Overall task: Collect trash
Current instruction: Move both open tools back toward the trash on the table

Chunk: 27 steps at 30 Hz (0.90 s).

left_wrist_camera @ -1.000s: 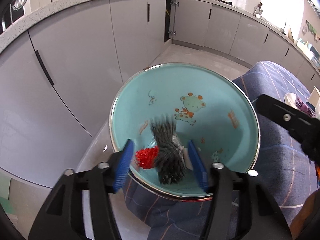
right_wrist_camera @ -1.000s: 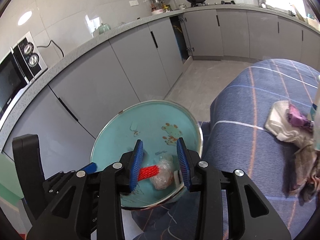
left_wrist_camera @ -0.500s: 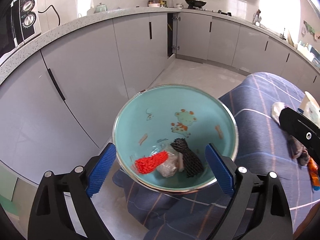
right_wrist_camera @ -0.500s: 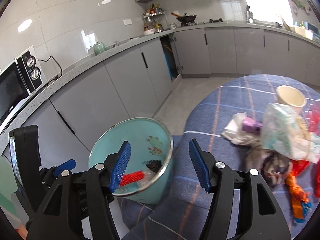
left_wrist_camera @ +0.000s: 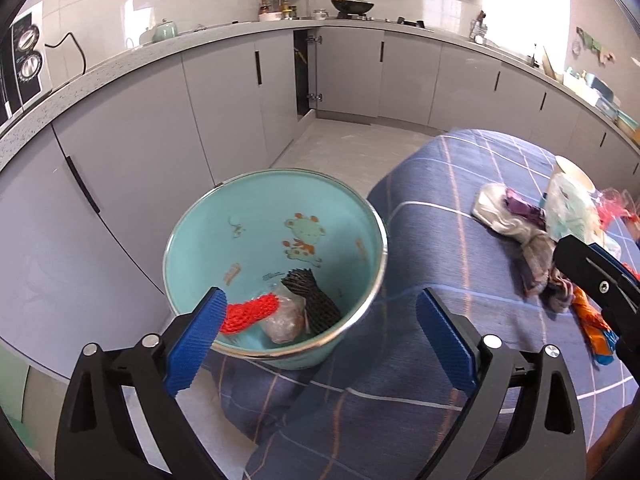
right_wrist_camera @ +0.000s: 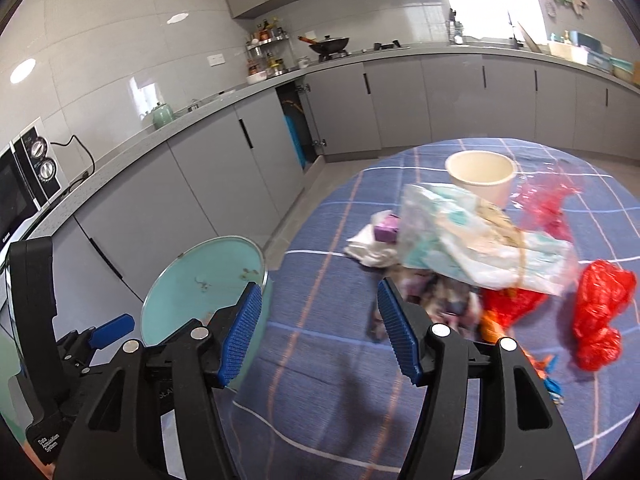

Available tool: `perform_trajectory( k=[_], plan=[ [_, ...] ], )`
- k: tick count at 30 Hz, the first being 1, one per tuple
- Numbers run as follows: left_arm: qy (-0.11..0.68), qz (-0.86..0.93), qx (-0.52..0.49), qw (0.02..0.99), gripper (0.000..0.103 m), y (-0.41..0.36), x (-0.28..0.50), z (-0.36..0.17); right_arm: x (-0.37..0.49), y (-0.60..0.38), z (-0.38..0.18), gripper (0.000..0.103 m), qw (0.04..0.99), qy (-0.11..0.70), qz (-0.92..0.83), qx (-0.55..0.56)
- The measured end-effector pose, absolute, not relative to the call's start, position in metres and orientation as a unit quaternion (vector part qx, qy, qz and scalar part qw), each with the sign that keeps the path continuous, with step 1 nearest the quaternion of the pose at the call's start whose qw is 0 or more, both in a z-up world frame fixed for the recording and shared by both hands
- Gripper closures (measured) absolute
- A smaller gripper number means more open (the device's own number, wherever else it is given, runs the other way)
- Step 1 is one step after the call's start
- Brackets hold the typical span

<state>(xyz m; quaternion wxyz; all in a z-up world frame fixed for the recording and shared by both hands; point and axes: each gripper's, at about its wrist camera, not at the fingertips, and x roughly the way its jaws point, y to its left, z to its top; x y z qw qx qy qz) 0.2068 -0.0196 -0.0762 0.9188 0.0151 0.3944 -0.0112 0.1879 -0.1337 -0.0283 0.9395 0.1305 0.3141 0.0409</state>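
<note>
A teal bin (left_wrist_camera: 256,236) stands beside the table; it holds a red foam net (left_wrist_camera: 248,314), a crumpled clear wrapper (left_wrist_camera: 282,322) and a black foam net (left_wrist_camera: 312,296). My left gripper (left_wrist_camera: 320,336) is open and empty, above the bin's near rim. My right gripper (right_wrist_camera: 320,328) is open and empty, over the blue checked tablecloth (right_wrist_camera: 320,380), between the bin (right_wrist_camera: 200,280) and a trash pile: a clear printed bag (right_wrist_camera: 472,240), red plastic bags (right_wrist_camera: 600,312), a purple wrapper (right_wrist_camera: 386,226), crumpled cloth (right_wrist_camera: 370,250) and a cream paper cup (right_wrist_camera: 480,174).
Grey kitchen cabinets (left_wrist_camera: 224,120) and a countertop run behind the bin. A microwave (right_wrist_camera: 24,184) sits at the far left. The trash pile also shows at the right of the left wrist view (left_wrist_camera: 532,236), with an orange wrapper (left_wrist_camera: 588,316).
The black net left my left gripper and now lies in the bin. Both grippers opened wide and drew back. The right gripper swung right towards the trash pile.
</note>
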Motion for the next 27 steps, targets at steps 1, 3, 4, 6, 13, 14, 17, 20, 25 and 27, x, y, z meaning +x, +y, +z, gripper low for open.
perform_trajectory(
  k=[1, 3, 4, 6, 13, 14, 17, 20, 25, 27],
  plan=[
    [0.394, -0.013, 0.018, 0.919, 0.009, -0.022, 0.206, -0.076, 0.185, -0.138, -0.028, 0.042, 0.94, 0.313, 0.037, 0.132],
    [0.393, -0.017, 0.024, 0.919, 0.009, -0.029, 0.204, -0.075, 0.18, -0.145, -0.028, 0.042, 0.94, 0.312, 0.033, 0.137],
    [0.392, -0.02, 0.026, 0.919, 0.009, -0.034, 0.202, -0.075, 0.177, -0.148, -0.028, 0.042, 0.939, 0.311, 0.031, 0.14],
    [0.392, -0.027, 0.029, 0.919, 0.009, -0.04, 0.2, -0.074, 0.172, -0.153, -0.027, 0.042, 0.94, 0.309, 0.026, 0.141],
    [0.387, -0.046, 0.042, 0.92, 0.009, -0.064, 0.19, -0.07, 0.152, -0.177, -0.027, 0.042, 0.942, 0.302, 0.003, 0.146],
    [0.387, -0.05, 0.043, 0.92, 0.009, -0.068, 0.189, -0.071, 0.149, -0.182, -0.027, 0.042, 0.942, 0.301, -0.002, 0.147],
    [0.391, -0.062, 0.041, 0.917, 0.009, -0.079, 0.184, -0.072, 0.137, -0.197, -0.028, 0.042, 0.942, 0.3, -0.02, 0.152],
    [0.397, -0.077, 0.041, 0.914, 0.009, -0.091, 0.181, -0.076, 0.126, -0.213, -0.032, 0.042, 0.94, 0.301, -0.042, 0.153],
    [0.404, -0.104, 0.05, 0.908, 0.009, -0.115, 0.173, -0.081, 0.107, -0.242, -0.039, 0.042, 0.935, 0.303, -0.08, 0.164],
    [0.406, -0.113, 0.051, 0.905, 0.009, -0.123, 0.171, -0.083, 0.103, -0.252, -0.041, 0.042, 0.933, 0.304, -0.092, 0.167]
  ],
)
